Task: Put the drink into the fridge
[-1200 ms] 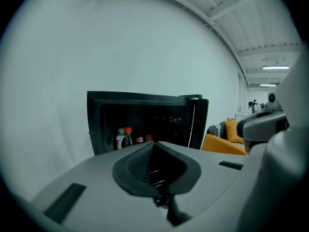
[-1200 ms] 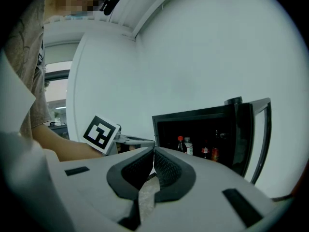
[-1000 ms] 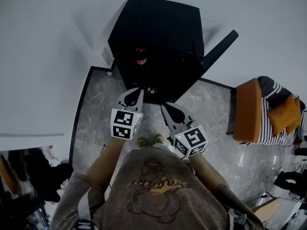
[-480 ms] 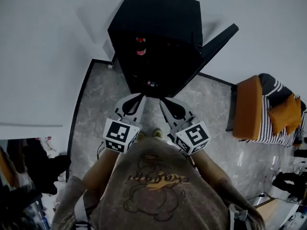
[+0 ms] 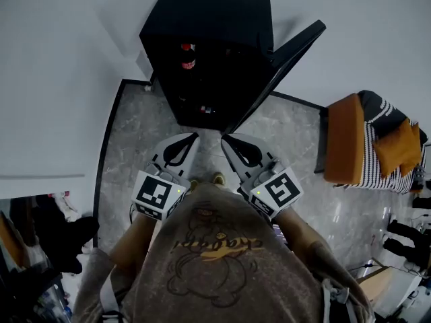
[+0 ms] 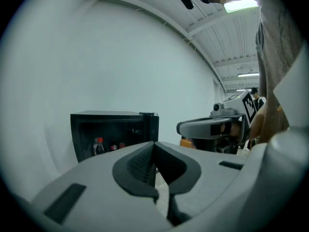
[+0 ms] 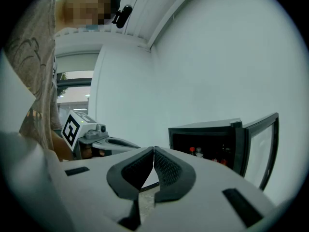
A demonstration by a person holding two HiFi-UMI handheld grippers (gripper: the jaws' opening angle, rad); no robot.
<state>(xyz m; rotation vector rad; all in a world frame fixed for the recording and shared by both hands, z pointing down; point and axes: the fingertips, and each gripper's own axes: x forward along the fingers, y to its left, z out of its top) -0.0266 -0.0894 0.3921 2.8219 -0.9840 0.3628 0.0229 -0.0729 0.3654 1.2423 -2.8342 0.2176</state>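
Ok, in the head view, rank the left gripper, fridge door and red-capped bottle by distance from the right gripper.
1. left gripper, close beside it, on the left.
2. fridge door, swung open, ahead right.
3. red-capped bottle, inside the fridge, farthest back.

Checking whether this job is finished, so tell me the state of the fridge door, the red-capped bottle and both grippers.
fridge door: open, swung wide.
red-capped bottle: upright, inside the fridge.
left gripper: shut, nothing between the jaws.
right gripper: shut, nothing between the jaws.
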